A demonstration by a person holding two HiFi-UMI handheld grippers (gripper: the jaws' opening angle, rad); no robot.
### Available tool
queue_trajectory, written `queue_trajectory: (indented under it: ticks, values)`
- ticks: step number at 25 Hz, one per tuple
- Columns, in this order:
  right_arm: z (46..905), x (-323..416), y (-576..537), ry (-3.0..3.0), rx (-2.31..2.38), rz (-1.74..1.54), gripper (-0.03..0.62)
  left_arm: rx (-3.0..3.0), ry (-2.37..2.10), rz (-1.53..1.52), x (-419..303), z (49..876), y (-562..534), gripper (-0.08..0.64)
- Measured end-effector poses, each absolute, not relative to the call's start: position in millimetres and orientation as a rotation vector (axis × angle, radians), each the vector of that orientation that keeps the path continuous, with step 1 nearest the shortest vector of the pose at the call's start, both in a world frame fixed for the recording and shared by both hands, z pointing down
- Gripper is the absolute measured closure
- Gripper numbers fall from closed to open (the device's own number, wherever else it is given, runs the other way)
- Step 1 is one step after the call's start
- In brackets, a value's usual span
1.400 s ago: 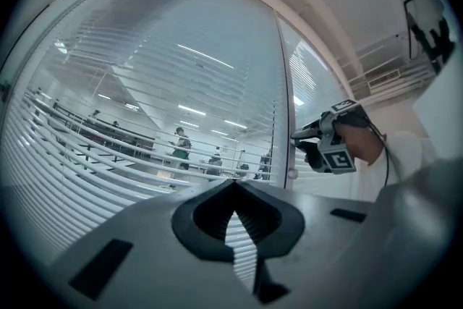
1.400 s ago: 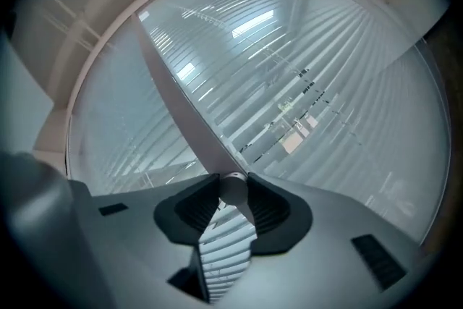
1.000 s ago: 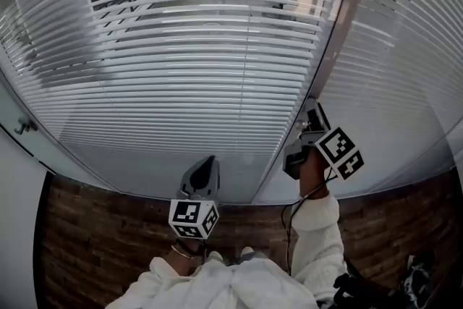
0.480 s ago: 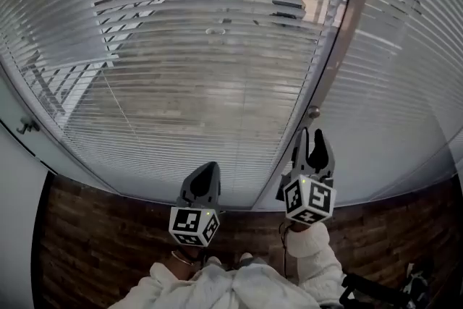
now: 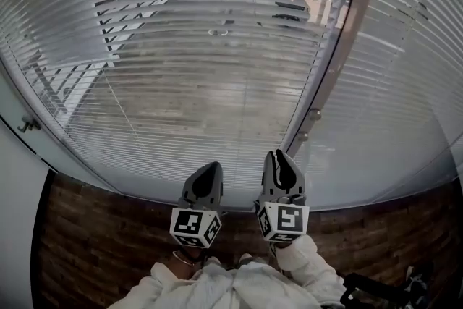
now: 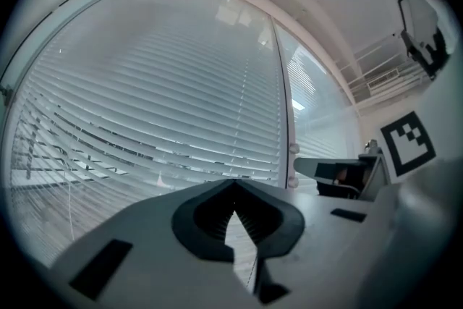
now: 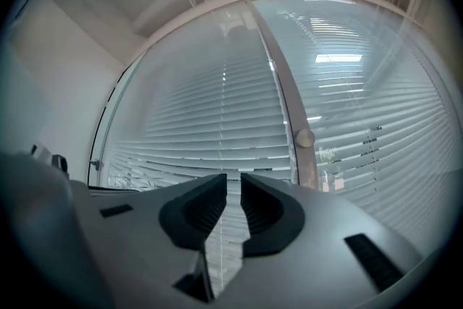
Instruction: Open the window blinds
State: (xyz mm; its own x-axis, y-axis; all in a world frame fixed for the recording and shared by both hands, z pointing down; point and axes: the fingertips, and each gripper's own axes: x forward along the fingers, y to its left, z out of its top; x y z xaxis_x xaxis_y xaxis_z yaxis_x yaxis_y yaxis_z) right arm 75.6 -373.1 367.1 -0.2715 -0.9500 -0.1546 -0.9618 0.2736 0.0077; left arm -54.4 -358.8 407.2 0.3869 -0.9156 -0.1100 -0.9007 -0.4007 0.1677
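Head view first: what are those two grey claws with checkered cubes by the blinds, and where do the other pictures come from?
No robot: a person holds a hand tool, a gripper, in each hand; the cubes belong to them. The head view is from a camera on the person's head, looking down. The other two cameras ride on the grippers. Both face the blinds, through which the outside shows. The left gripper is shut, empty. The right gripper: its jaws have just been closing; a narrow gap shows, nothing between them.

Cool daylight through the blinds (image 5: 217,83) — strong fisheye bending, dark vignetted corners — soft foreground blur.
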Motion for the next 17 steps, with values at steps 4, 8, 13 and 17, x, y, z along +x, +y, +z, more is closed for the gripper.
queue_trajectory:
  ticks: [4,8,13,17]
  values:
    - [369.8,79.6,-375.9,2.414,-1.818,0.116,0.523,2.536,-1.67,-0.277,-51.6,408.8,-360.1,0.563]
    - [367.8,79.1,-377.9,2.423,-1.803,0.103,0.523,2.536,-1.671,-0.275,-48.3,404.6,-362.1,0.563]
    - [368.6,81.2,-379.2,2.428,-1.798,0.094,0.523,2.546,-1.667,-0.271,-44.2,403.1,-363.2,0.563]
    - [372.8,82.4,-383.7,2.433,-1.797,0.081,0.523,2.548,-1.665,-0.266,-42.4,405.1,-367.5,0.563]
